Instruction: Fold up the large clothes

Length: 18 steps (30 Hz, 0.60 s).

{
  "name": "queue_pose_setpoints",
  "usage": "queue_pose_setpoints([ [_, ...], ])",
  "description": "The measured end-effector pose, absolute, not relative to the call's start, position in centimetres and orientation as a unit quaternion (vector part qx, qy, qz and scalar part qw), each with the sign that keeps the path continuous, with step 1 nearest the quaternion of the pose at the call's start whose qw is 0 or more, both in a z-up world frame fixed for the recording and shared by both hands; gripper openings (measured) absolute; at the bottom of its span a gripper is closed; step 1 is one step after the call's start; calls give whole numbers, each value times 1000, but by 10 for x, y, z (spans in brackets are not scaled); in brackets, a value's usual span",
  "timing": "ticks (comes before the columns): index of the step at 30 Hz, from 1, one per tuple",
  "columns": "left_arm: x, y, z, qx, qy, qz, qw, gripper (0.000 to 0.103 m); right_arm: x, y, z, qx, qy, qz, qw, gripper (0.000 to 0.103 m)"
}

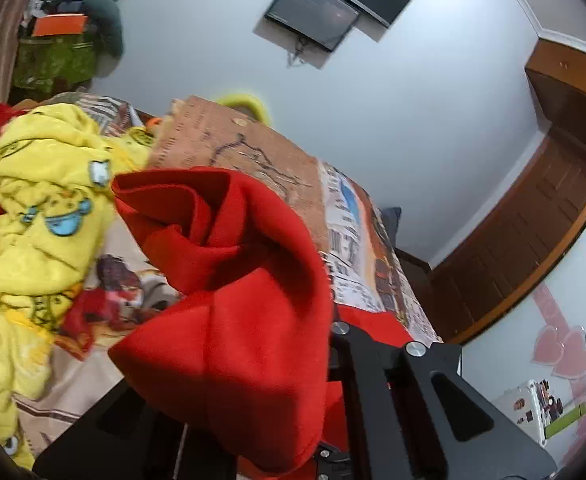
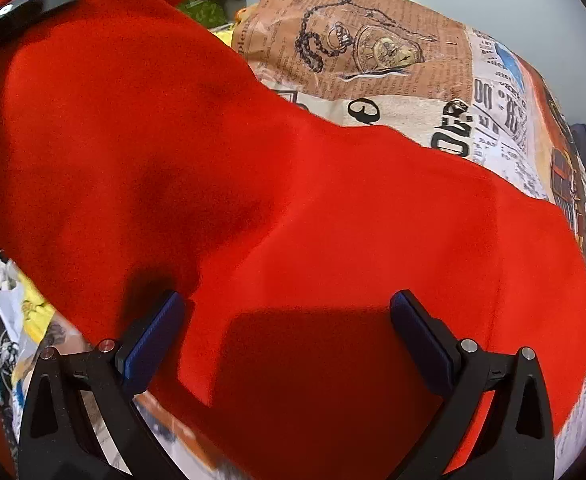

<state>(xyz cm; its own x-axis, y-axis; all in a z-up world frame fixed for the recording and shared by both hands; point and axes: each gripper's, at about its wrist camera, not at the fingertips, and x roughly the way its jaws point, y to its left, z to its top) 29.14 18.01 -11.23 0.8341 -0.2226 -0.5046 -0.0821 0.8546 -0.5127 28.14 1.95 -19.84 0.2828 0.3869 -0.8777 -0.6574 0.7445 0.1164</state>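
Bed (image 2: 413,112): printed sheet with newspaper and pocket-watch pattern; holds everything below.
Red garment (image 2: 293,208): one large red cloth, spread across the bed in the right wrist view, rising toward upper left; in the left wrist view a bunched fold of it (image 1: 233,280) hangs up close in front of the camera.
Left gripper (image 1: 333,380): jaws closed tight, red cloth pinched between them and draped over the fingers; pads hidden by the cloth. Also seen in the right wrist view as a black finger (image 2: 33,4) at the top left edge of the red cloth.
Right gripper (image 2: 289,328): jaws wide apart, blue pads (image 2: 153,340) showing, hovering over the red cloth; nothing between the pads, whether the tips touch the cloth unclear.
Yellow garment (image 1: 41,216): one crumpled yellow cloth with cartoon print, on the bed left of the red fold.
Containers: none clear; green patterned bag or box (image 1: 53,64) far left by the wall, contents unreadable.
Wall screen (image 1: 313,16): one dark screen on the wall, curved dark panel beside it.
Wooden door (image 1: 533,220): one, right side.
Count: two grippers, two garments.
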Motion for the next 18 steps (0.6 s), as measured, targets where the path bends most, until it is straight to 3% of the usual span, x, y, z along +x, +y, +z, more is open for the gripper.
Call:
queue_pose_setpoints([
  [7, 324, 114, -94, -247, 299, -95, 917, 5, 285, -69, -164, -61, 479, 280, 830, 103],
  [12, 345, 26, -84, -188, 313, -155, 918, 5, 286, -161, -148, -3, 469, 199, 861, 103],
  [18, 361, -66, -130, -136, 396, -211, 883, 5, 279, -243, -144, 61, 467, 125, 873, 103],
])
